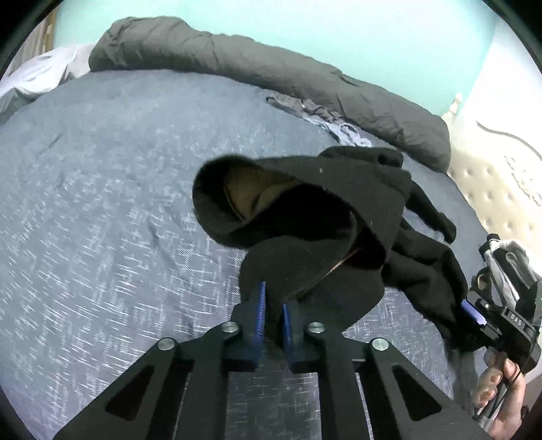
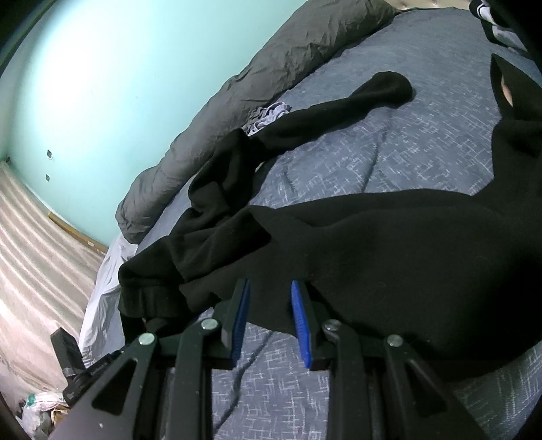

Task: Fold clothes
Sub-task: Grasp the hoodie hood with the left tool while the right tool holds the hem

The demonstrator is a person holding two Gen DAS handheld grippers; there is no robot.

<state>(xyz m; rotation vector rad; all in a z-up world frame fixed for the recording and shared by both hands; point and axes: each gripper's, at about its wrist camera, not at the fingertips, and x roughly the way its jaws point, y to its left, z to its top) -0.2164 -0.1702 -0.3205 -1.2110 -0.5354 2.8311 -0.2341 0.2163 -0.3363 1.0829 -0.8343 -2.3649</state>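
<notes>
Both tongs (image 1: 272,306) (image 2: 271,298) clamped on black hoodie (image 1: 305,216).

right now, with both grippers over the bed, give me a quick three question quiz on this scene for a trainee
1. True or false: the black garment lies neatly folded on the bedcover.
2. What does the left gripper pinch? A) the black garment B) a towel C) nothing
3. Fill in: along the wall lies a rolled ___ duvet.

Key: 1 false, it is bunched up; 2 A; 3 grey.
</notes>
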